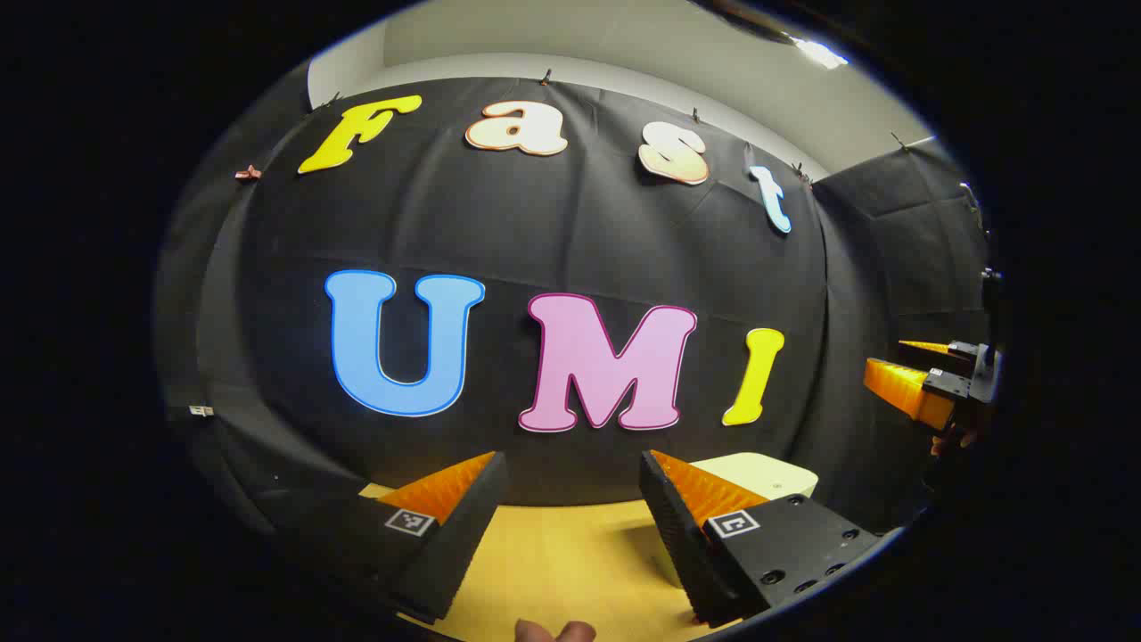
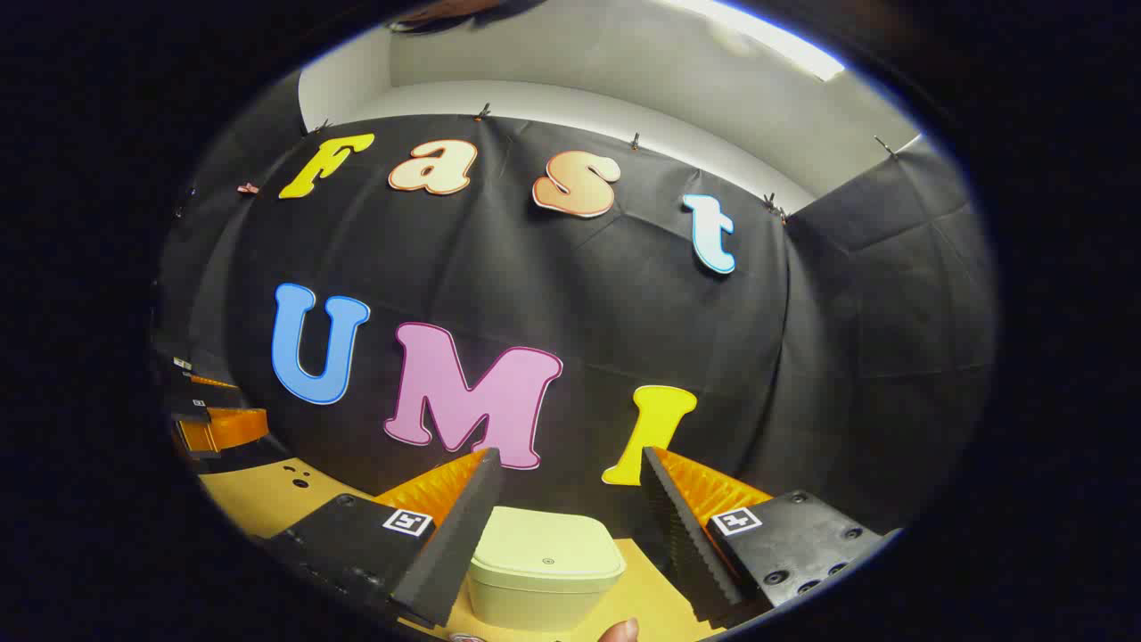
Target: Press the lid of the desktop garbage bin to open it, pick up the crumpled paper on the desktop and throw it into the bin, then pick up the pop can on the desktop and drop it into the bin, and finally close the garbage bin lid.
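Bin (image 1: 765, 474) mostly hidden behind the left hand-held gripper's (image 1: 570, 517) right finger; its lid top alone showed. Bin's (image 2: 545, 571) base cut off by the lower edge in the right gripper view. Fingertip (image 2: 619, 631) cut at the bottom edge.

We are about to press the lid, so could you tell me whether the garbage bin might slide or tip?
The garbage bin looks like light plastic on a smooth table, so it may slide. Its squat, wide body should resist tipping. The flat closed lid suits a centred downward press.
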A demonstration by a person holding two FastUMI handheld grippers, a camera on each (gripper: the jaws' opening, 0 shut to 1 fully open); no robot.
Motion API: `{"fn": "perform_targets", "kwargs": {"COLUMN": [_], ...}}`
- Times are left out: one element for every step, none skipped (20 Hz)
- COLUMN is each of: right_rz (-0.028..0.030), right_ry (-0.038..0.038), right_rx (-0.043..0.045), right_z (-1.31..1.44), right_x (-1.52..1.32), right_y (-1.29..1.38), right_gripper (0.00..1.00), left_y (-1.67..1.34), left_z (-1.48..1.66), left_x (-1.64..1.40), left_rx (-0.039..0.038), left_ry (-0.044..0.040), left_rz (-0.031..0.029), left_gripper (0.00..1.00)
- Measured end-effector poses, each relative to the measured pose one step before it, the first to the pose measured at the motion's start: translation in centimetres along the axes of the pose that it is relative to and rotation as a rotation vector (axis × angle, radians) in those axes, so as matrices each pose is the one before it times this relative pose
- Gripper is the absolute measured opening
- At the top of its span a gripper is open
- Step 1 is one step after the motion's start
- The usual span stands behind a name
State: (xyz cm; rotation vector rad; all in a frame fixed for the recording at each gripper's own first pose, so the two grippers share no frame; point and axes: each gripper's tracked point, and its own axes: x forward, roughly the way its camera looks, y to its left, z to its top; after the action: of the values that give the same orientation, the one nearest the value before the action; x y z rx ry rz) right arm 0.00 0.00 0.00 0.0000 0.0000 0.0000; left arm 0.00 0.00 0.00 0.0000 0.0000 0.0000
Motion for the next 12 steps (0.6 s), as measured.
{"fn": "perform_targets", "kwargs": {"right_rz": [0.01293, 0.01186, 0.01208, 0.01075, 0.01229, 0.00831, 0.00556, 0.00673, 0.00316, 0.00482, 0.00293, 0.00394], "right_ry": [0.0048, 0.00876, 0.00661, 0.00989, 0.00765, -0.0009, -0.0021, -0.00441, -0.00196, -0.00109, 0.00276, 0.00148], "right_rx": [-0.00202, -0.00076, 0.00269, 0.00529, 0.00481, -0.00137, -0.00545, -0.00843, -0.00578, 0.00034, 0.00325, 0.00503], "right_z": [-0.443, -0.44, -0.489, -0.407, -0.375, -0.101, 0.16, 0.073, -0.024, -0.029, -0.067, 0.072], "right_x": [0.26, 0.181, 0.132, 0.26, 0.105, 0.142, 0.259, 0.106, 0.177, 0.158, 0.145, 0.179], "right_y": [0.011, 0.012, 0.157, 0.167, 0.164, 0.151, 0.02, 0.076, -0.073, 0.022, -0.006, -0.041], "right_gripper": [0.97, 0.97, 0.97, 0.97, 0.97, 0.97, 0.97, 0.97, 0.96, 0.97, 0.97, 0.97], "left_y": [0.2, 0.219, 0.221, 0.148, 0.116, 0.167, 0.218, 0.185, -0.012, 0.09, 0.048, -0.076], "left_z": [-0.166, -0.146, -0.308, -0.066, -0.234, 0.02, -0.132, 0.068, -0.024, 0.084, -0.12, 0.069], "left_x": [-0.227, -0.167, -0.215, 0.074, 0.08, 0.083, 0.036, 0.061, 0.024, 0.158, 0.06, 0.145], "left_rx": [0.00615, 0.00378, -0.00027, 0.0003, 0.00376, 0.0075, 0.00797, 0.00772, 0.00595, 0.00464, 0.00268, -0.00082], "left_ry": [0.00231, 0.00247, -0.00066, 0.00881, 0.00545, 0.00268, 0.00148, -0.00006, -0.00056, -0.00046, 0.00067, 0.00001], "left_rz": [0.01059, 0.00989, 0.0093, 0.01009, 0.00802, 0.00849, 0.00842, 0.00572, 0.00315, 0.00528, 0.00241, 0.00196], "left_gripper": [0.95, 0.95, 0.95, 0.95, 0.95, 0.95, 0.95, 0.95, 0.95, 0.95, 0.95, 0.95]}}
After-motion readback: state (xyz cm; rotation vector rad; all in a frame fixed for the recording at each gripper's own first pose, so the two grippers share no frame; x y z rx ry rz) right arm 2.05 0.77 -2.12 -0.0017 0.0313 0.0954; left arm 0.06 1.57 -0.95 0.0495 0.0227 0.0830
